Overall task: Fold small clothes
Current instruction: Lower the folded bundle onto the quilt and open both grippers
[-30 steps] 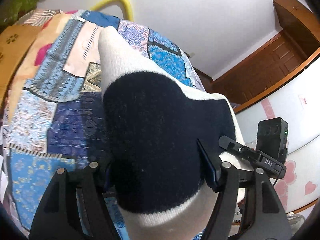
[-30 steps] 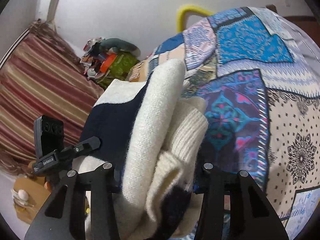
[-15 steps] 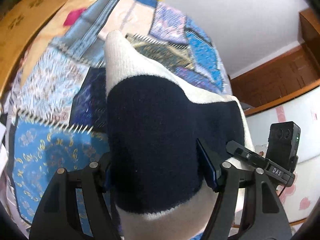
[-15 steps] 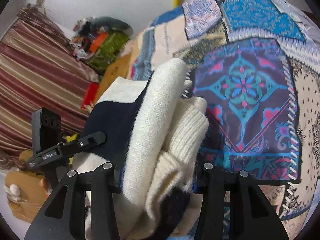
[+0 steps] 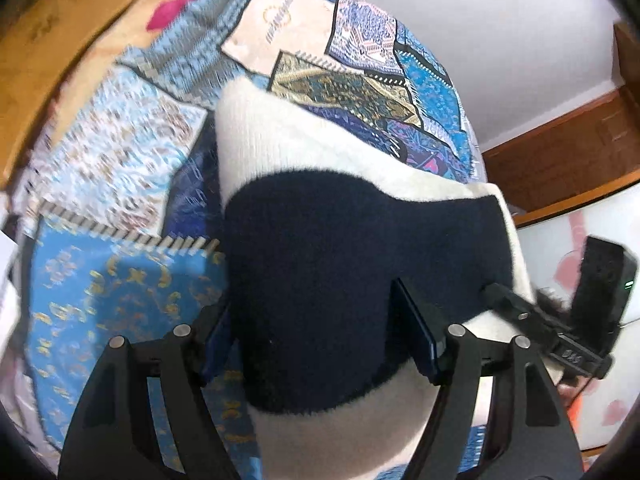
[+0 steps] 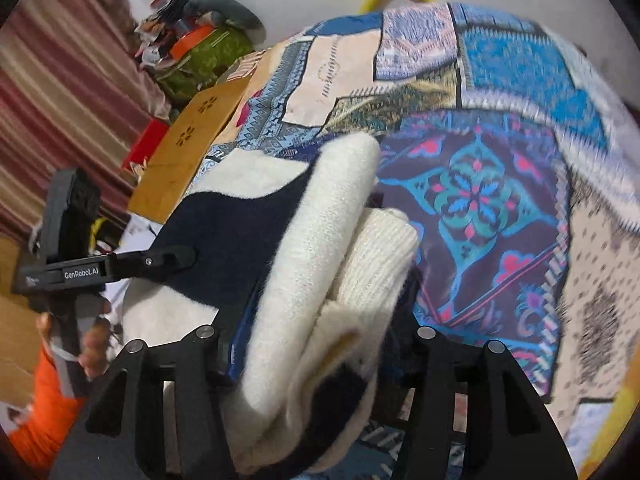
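A folded cream and navy knit sweater (image 5: pixel 344 264) is held between both grippers over the patchwork bedspread (image 5: pixel 120 184). My left gripper (image 5: pixel 320 340) is shut on the sweater's left edge, its jaws pressed into the thick navy part. My right gripper (image 6: pixel 320 356) is shut on the sweater (image 6: pixel 312 248) at its right edge, clamping several folded layers with a ribbed cuff showing. The right gripper shows in the left wrist view (image 5: pixel 560 320); the left one shows in the right wrist view (image 6: pixel 100 268). The bundle hangs above the bed; its underside is hidden.
The bedspread (image 6: pixel 480 160) covers the bed ahead. A wooden board (image 6: pixel 192 144) lies at the bed's left side, with striped curtains (image 6: pixel 52 92) and a pile of things (image 6: pixel 192 48) behind. A wooden door (image 5: pixel 560 168) and white wall stand to the right.
Both grippers have tipped forward and down with the sweater still held; the bedspread fills more of each view and looks closer. The grip on the sweater is unchanged.
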The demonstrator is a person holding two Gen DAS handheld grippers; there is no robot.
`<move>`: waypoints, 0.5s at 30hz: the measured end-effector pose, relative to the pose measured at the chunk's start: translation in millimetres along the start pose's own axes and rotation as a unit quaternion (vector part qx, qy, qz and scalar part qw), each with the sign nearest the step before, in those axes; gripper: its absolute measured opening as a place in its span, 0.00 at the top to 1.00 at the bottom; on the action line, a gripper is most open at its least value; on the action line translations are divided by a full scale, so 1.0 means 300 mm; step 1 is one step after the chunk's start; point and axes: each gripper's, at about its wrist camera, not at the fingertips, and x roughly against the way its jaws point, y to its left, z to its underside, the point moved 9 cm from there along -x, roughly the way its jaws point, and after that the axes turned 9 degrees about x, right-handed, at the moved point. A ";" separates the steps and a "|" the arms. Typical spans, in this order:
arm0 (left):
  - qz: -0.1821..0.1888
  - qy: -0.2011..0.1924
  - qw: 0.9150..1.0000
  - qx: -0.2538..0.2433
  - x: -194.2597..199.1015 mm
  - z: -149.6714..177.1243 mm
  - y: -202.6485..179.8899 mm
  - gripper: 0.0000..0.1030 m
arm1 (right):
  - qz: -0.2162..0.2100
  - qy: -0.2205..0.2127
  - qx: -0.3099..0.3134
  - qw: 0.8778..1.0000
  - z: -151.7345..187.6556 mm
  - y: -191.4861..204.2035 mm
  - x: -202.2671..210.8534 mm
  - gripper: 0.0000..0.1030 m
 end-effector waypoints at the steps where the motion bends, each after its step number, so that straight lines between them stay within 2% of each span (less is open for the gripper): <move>1: -0.009 -0.008 1.000 -0.008 0.010 -0.002 0.000 0.30 | 0.007 -0.004 0.009 1.000 -0.004 0.002 0.010 0.50; 5: -0.047 -0.048 0.997 -0.049 0.079 -0.012 -0.013 0.30 | 0.037 -0.028 0.039 0.998 -0.024 0.011 0.066 0.50; 11: -0.040 -0.096 0.991 -0.089 0.197 0.007 -0.086 0.29 | 0.074 -0.089 0.076 0.990 -0.078 0.049 0.179 0.50; 15: -0.049 -0.100 0.988 -0.110 0.202 0.041 -0.115 0.28 | 0.069 -0.096 0.089 0.989 -0.075 0.091 0.191 0.50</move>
